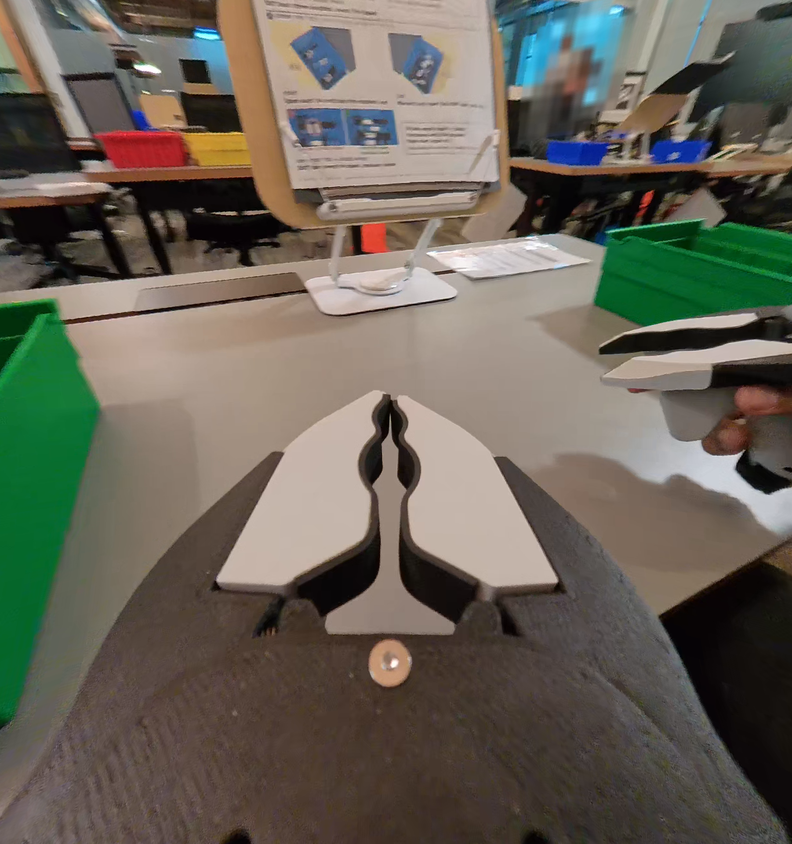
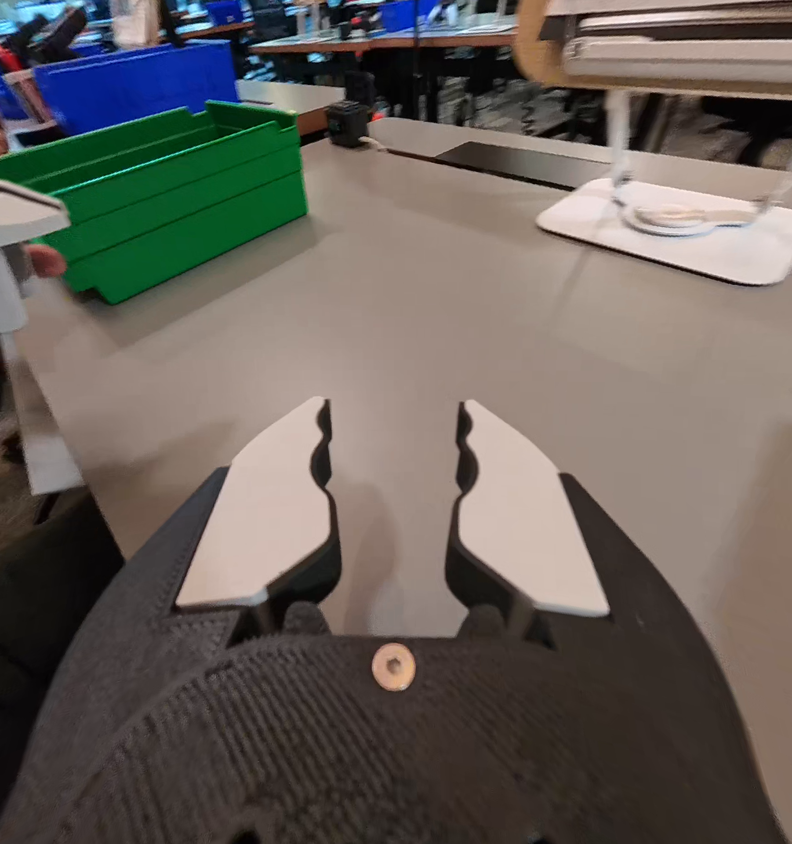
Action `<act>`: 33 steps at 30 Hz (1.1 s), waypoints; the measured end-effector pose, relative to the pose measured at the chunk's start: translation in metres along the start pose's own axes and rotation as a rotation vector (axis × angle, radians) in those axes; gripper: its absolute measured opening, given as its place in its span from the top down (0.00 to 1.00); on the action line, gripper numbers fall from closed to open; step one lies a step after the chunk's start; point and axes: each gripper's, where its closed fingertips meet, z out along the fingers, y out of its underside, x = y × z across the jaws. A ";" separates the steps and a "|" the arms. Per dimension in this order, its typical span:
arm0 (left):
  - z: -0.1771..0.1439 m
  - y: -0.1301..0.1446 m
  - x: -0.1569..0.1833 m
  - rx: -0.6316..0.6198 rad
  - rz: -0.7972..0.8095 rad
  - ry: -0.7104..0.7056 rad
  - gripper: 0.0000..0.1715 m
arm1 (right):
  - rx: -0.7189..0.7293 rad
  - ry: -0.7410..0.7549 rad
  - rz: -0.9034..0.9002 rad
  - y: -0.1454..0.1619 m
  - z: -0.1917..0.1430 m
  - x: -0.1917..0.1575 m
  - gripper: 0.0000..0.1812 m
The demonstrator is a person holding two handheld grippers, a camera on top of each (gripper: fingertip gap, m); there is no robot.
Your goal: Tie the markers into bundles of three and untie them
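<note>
Left bin (image 1: 24,479) sits on the tabletop (image 1: 271,388) just left of my left gripper (image 1: 390,402). Fingers together, tips touching, nothing between them; it hovers over bare tabletop. Ahead, centre: document stand (image 1: 380,287) holding printed sheets. My right gripper (image 2: 393,411) hovers over bare tabletop, fingers apart, nothing held. Right bin (image 1: 704,269) lies at the far right, beyond the right gripper, apart from it. Neither gripper touches a bin. Bins' contents not visible.

This is a workshop or lab hall. Long work tables (image 1: 613,166) carry red (image 1: 140,148), yellow (image 1: 218,147) and blue bins (image 1: 576,150). An instruction sheet (image 1: 376,91) stands on a holder.
</note>
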 end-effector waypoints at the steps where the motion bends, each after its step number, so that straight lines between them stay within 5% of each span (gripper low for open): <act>1: 0.004 -0.002 0.007 0.000 -0.019 0.047 1.00 | 0.012 0.037 0.025 -0.001 -0.009 0.009 0.66; 4: 0.021 -0.010 0.002 0.041 0.004 -0.015 1.00 | 0.057 0.059 0.129 -0.002 -0.040 0.025 0.60; 8: 0.046 -0.041 0.012 0.250 0.269 -0.149 0.99 | 0.110 0.099 0.208 0.007 -0.090 0.042 0.60; 14: 0.108 -0.026 0.089 0.132 0.054 0.238 0.95 | 0.175 0.401 0.216 0.024 -0.177 0.081 0.63; 18: 0.136 -0.018 0.118 0.080 0.101 0.335 0.90 | 0.246 0.671 0.254 0.034 -0.239 0.116 0.59; 24: 0.160 0.001 0.141 -0.018 0.111 0.369 0.66 | 0.357 0.976 0.285 0.048 -0.327 0.170 0.60; 33: 0.142 0.019 0.108 -0.104 0.105 0.303 0.58 | 0.315 1.024 0.410 0.078 -0.343 0.267 0.63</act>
